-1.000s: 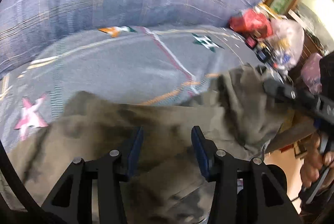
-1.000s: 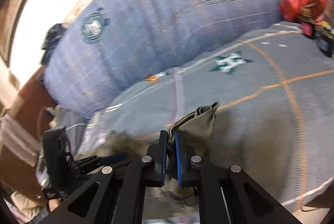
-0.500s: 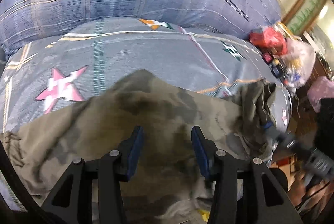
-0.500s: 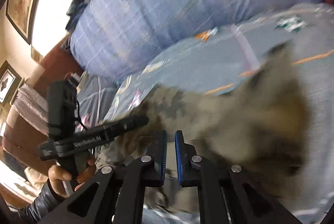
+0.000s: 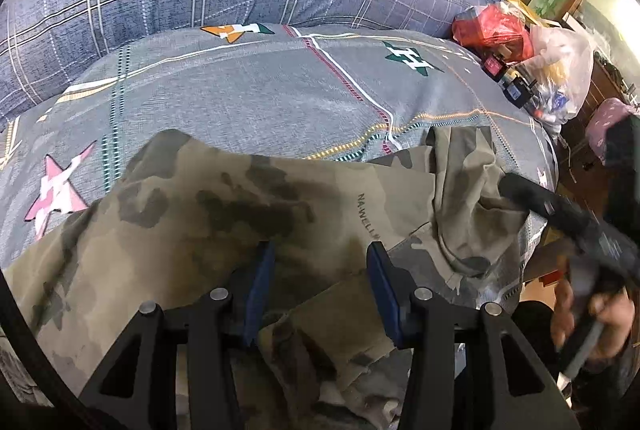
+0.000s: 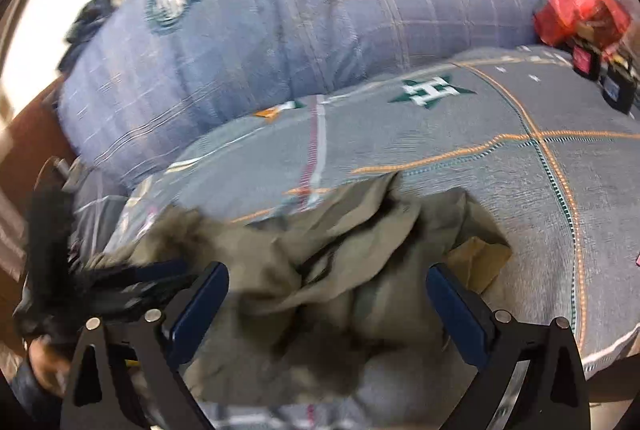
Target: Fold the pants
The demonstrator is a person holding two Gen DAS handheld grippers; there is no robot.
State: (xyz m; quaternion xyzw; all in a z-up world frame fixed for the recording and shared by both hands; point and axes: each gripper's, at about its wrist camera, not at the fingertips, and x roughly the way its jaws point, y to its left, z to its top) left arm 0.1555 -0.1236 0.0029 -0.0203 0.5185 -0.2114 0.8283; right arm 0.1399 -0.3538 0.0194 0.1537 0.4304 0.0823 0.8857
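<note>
Camouflage pants (image 5: 248, 226) lie spread in loose waves across the near half of a grey patterned bed (image 5: 280, 97), seen from the left wrist, with one end bunched into a rumpled heap at the right edge of the mattress. The left tool (image 5: 320, 286) hovers over the cloth with its fingers apart, gripping nothing. The right tool (image 5: 560, 213) reaches in from the side at that bunched end, beyond which plastic bags (image 5: 520, 29) crowd the far corner.

From the right wrist, the pants (image 6: 320, 270) appear as a crumpled mound near the bed's (image 6: 520, 189) front edge, blurred by motion. The right tool (image 6: 328, 306) stands wide open above it, empty. No clean crease shows anywhere; by the look of it, the folding has barely begun, with flattening and every fold left to do.
</note>
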